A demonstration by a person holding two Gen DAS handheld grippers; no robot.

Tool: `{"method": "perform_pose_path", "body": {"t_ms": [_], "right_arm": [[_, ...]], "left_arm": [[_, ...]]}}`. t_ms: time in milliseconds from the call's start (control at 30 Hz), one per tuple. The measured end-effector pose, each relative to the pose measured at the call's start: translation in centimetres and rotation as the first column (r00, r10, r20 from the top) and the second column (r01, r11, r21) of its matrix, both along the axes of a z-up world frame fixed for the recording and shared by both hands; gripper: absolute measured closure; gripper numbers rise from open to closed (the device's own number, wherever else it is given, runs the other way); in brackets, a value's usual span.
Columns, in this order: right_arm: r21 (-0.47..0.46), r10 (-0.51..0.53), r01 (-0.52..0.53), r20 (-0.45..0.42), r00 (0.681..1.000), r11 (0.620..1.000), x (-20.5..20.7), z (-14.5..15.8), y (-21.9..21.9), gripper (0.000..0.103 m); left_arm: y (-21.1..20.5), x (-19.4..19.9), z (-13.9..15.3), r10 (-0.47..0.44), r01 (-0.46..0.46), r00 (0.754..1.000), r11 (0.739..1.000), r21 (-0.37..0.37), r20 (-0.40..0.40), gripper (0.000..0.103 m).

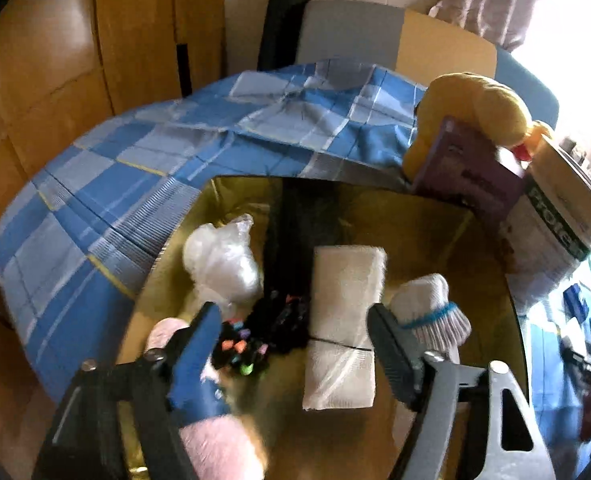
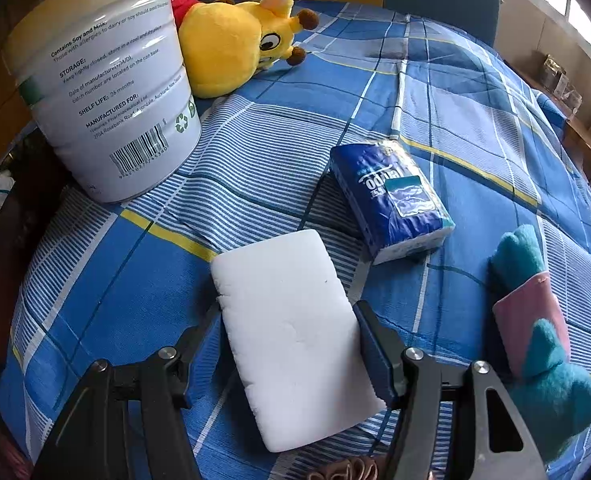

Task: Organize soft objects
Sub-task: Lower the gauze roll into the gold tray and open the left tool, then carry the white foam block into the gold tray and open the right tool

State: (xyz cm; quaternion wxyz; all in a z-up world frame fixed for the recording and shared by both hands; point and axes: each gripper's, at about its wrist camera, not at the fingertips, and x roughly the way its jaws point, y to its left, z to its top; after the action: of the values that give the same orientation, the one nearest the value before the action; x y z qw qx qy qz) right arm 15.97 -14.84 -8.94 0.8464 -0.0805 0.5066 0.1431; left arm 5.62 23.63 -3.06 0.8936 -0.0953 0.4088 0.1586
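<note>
In the left wrist view my left gripper [image 1: 295, 336] hangs open over a gold-lined box [image 1: 415, 232]. Inside the box lie a crumpled clear plastic bag [image 1: 223, 264], a folded white cloth pack [image 1: 343, 320], a white sock with a blue band [image 1: 427, 304] and a black item with coloured dots [image 1: 251, 348]. Something pink and fluffy [image 1: 219, 444] sits under the left finger; nothing is pressed between the pads. In the right wrist view my right gripper [image 2: 291, 332] is shut on a white sponge [image 2: 287, 320] just over the blue checked cloth [image 2: 455, 120].
A large white tin [image 2: 107, 92] and a yellow plush toy [image 2: 231, 40] stand at the back left. A blue tissue pack [image 2: 391, 208] lies beyond the sponge, and a teal and pink plush item [image 2: 535, 320] to its right. A purple box [image 1: 467, 172] leans at the gold box's far corner.
</note>
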Motion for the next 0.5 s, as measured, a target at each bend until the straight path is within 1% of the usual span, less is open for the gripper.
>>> {"method": "perform_pose_path", "body": {"t_ms": [33, 167, 267, 500], "right_arm": [[0.000, -0.002, 0.002, 0.000, 1.000, 1.000, 0.0, 0.0, 0.0, 0.039], [0.003, -0.005, 0.005, -0.002, 1.000, 1.000, 0.0, -0.1, -0.2, 0.040], [0.011, -0.019, 0.019, -0.006, 1.000, 1.000, 0.0, -0.1, -0.3, 0.040], [-0.014, -0.061, 0.061, -0.052, 0.997, 0.998, 0.6, 0.3, 0.1, 0.043]], "left_arm": [[-0.2, -0.5, 0.3, -0.001, 0.001, 1.000, 1.000, 0.008, 0.008, 0.021], [-0.7, -2.0, 1.3, -0.010, 0.010, 0.999, 1.000, -0.002, 0.041, 0.020], [-1.3, -2.7, 2.0, -0.033, 0.033, 0.998, 0.999, 0.001, 0.053, 0.020], [-2.4, -4.4, 3.2, -0.084, 0.084, 0.993, 0.996, 0.012, 0.077, 0.020]]}}
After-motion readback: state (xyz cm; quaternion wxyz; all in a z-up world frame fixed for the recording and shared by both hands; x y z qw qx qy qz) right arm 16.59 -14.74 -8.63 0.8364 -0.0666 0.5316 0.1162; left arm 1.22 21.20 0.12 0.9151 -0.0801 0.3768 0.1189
